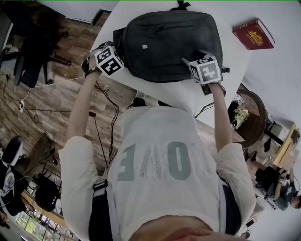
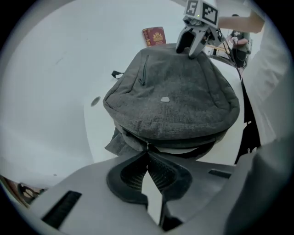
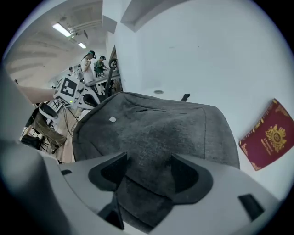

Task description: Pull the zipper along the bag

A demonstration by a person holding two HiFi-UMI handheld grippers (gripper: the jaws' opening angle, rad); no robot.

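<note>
A dark grey backpack (image 1: 169,42) lies flat on the white table (image 1: 225,12). My left gripper (image 1: 120,52) is at the bag's left edge. In the left gripper view its jaws (image 2: 147,153) are shut, with the thin zipper pull (image 2: 147,146) pinched at their tips. The zipper seam beside it gapes and shows pale lining. My right gripper (image 1: 195,59) is at the bag's near right corner. Its jaws (image 3: 149,172) stand wide, and a thick bunch of the backpack (image 3: 156,124) fills the gap and presses against both pads.
A red book (image 1: 252,34) lies on the table to the right of the bag. The table's near edge runs just below both grippers, close to my body. A wooden floor with cables lies to the left, and a round side table (image 1: 249,117) stands to the right. People stand far off (image 3: 92,64).
</note>
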